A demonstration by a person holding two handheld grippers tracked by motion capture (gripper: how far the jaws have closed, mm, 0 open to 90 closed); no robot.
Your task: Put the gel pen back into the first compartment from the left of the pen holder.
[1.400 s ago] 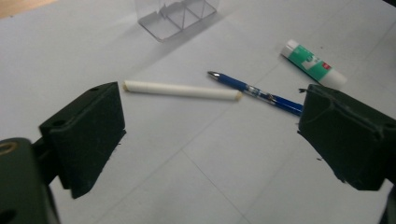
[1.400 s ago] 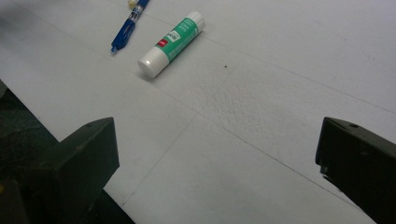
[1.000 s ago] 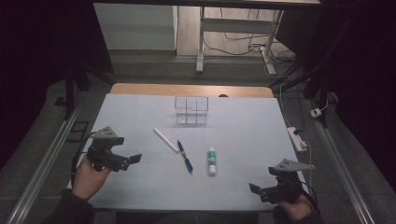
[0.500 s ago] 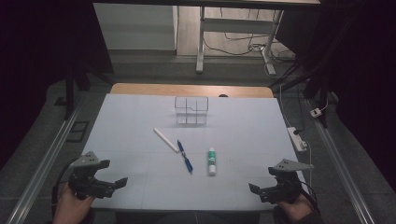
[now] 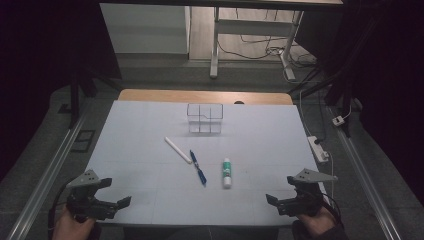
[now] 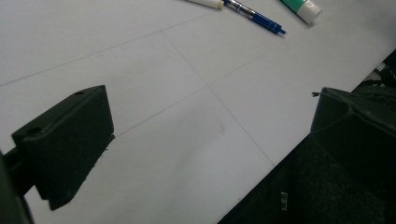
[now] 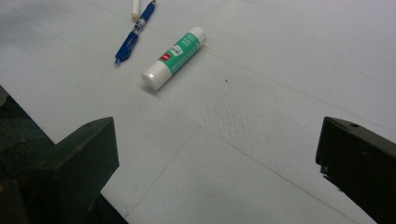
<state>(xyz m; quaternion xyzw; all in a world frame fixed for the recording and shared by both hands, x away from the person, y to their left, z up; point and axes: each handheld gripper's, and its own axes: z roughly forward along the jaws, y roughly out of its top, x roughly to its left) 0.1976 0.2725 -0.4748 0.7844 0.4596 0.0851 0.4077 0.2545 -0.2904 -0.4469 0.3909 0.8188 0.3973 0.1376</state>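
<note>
Both grippers, left gripper (image 5: pixel 117 204) and right gripper (image 5: pixel 272 201), hover agape, empty.

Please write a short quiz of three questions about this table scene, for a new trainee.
1. True or false: the right gripper holds the glue stick.
2. Which thing lies between the white stick and the glue stick?
A. the blue pen
B. the clear organizer
C. the left gripper
3. Fill in: both grippers have their jaws ____.

Key:
1. False; it lies free on the table.
2. A.
3. open.
</note>
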